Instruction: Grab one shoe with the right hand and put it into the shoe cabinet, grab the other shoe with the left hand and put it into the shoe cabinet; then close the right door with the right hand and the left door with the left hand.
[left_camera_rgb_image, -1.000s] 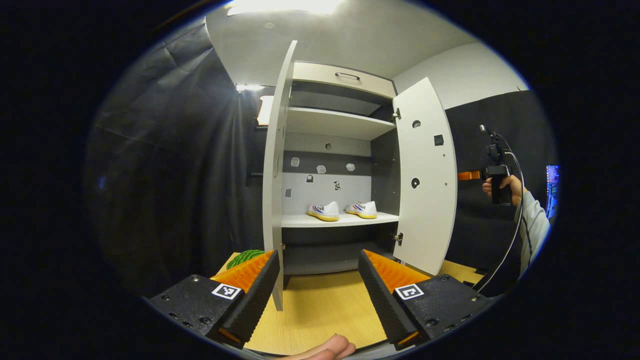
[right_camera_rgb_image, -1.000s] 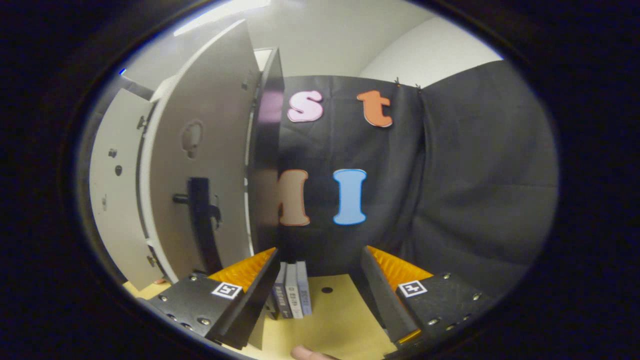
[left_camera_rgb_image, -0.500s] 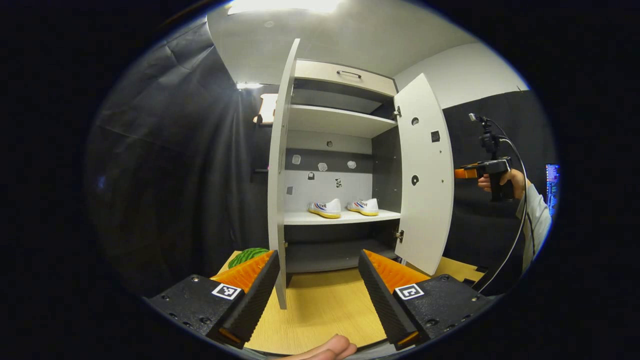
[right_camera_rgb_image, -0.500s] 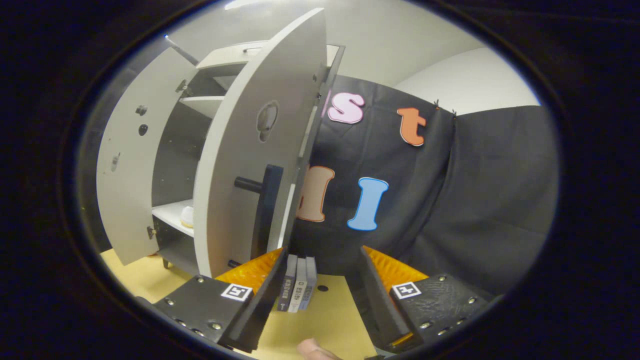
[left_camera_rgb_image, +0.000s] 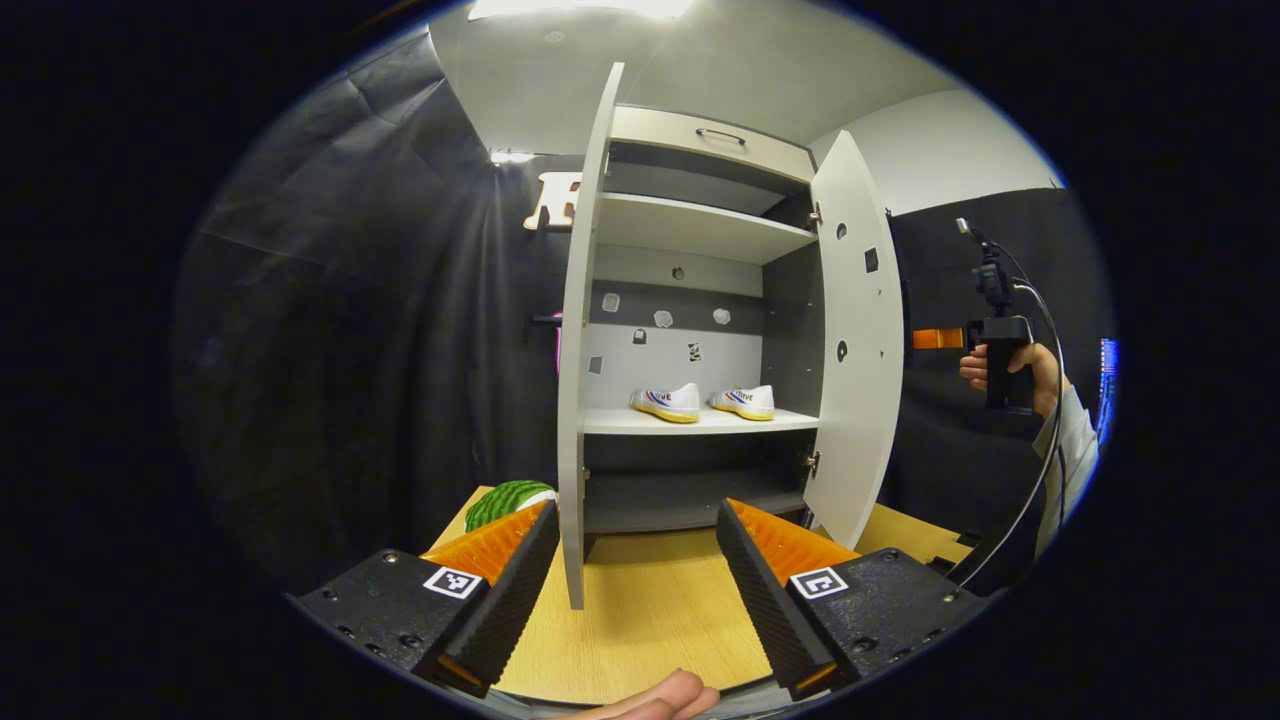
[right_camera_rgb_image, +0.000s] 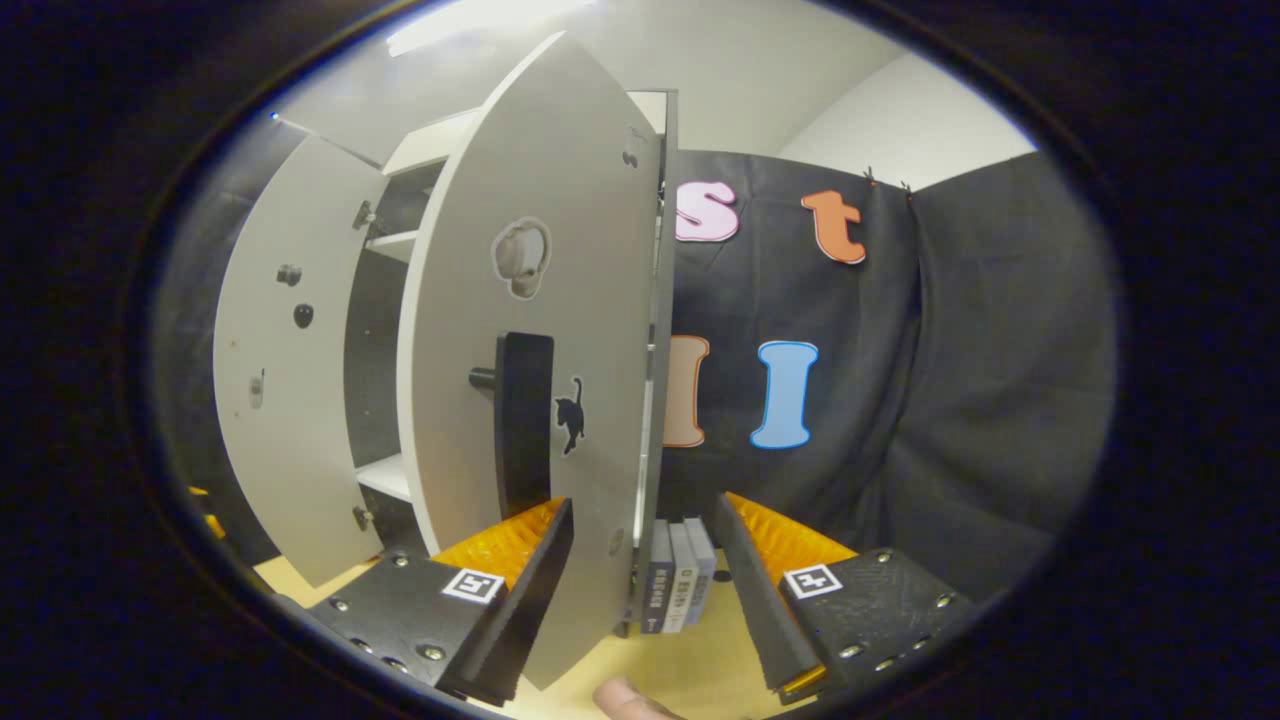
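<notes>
Two white shoes (left_camera_rgb_image: 668, 402) (left_camera_rgb_image: 745, 401) stand side by side on the middle shelf of the shoe cabinet (left_camera_rgb_image: 700, 230). Both doors stand open. In the left gripper view the left door (left_camera_rgb_image: 572, 400) is edge-on just ahead of my left gripper (left_camera_rgb_image: 635, 590), which is open and holds nothing. The right door (left_camera_rgb_image: 855, 340) hangs ajar, and behind it a hand holds my right gripper (left_camera_rgb_image: 935, 338). In the right gripper view that gripper (right_camera_rgb_image: 640, 590) is open, close to the right door's outer face (right_camera_rgb_image: 560, 300) and its black handle (right_camera_rgb_image: 525, 420).
The cabinet stands on a wooden tabletop (left_camera_rgb_image: 640, 620). A green striped watermelon-like object (left_camera_rgb_image: 505, 497) lies left of the left door. A few upright books (right_camera_rgb_image: 675, 590) stand against the black cloth beside the cabinet. A cable hangs from the right gripper.
The right gripper has swung round to face the right door's outer face and come closer to its handle. The left gripper has shifted slightly; the shoes have not moved.
</notes>
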